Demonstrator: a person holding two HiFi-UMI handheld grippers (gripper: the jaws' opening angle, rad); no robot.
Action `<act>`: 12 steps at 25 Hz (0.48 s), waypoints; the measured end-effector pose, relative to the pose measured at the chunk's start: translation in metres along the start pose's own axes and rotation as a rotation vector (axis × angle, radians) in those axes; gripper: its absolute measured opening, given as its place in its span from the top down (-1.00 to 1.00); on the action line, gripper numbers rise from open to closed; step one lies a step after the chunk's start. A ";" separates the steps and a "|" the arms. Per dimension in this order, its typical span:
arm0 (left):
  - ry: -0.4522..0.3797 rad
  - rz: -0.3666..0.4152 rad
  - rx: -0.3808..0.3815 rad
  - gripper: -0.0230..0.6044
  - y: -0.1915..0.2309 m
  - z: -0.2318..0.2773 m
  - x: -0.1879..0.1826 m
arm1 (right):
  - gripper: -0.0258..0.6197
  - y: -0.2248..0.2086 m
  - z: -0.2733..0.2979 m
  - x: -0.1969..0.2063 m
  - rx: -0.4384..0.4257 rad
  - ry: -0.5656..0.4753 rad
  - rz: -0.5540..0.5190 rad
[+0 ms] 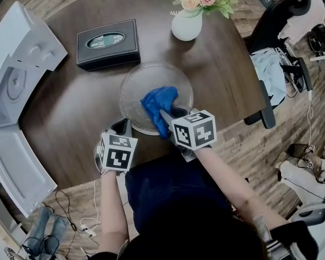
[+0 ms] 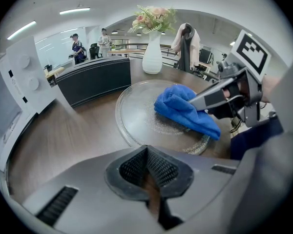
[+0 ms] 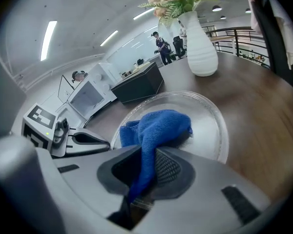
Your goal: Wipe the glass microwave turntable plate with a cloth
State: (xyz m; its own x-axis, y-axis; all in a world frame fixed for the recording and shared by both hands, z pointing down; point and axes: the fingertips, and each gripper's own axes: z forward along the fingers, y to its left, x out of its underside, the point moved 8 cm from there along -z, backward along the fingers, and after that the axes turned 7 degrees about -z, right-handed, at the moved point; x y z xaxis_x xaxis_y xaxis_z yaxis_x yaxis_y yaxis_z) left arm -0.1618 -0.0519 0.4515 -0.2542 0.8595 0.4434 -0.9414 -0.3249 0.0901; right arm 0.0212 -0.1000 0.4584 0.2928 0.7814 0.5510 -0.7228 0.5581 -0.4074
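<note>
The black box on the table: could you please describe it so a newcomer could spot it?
On the dark wooden table, look at the far side, left of the white vase of flowers and beyond the clear glass plate. It is the only black rectangular box, with an oval panel in its top.

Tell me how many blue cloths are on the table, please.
1. The blue cloth lies on the glass plate, toward its near side, and the right gripper is shut on one end of it. No second cloth shows on the table.
</note>
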 end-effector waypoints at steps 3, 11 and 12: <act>0.001 0.002 -0.001 0.92 0.000 0.000 0.000 | 0.76 -0.011 -0.009 0.002 0.030 -0.008 0.013; 0.006 -0.019 0.009 0.92 0.001 0.000 0.000 | 0.76 -0.043 -0.031 0.001 0.112 -0.031 0.018; 0.009 -0.024 0.011 0.92 0.001 -0.001 0.000 | 0.76 -0.046 -0.034 0.001 0.120 -0.031 0.016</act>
State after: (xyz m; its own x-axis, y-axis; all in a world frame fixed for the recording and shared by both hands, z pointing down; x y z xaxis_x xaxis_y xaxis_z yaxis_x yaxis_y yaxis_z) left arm -0.1627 -0.0517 0.4510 -0.2336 0.8707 0.4328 -0.9449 -0.3083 0.1102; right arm 0.0755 -0.1154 0.4531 0.2624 0.7798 0.5684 -0.7974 0.5070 -0.3274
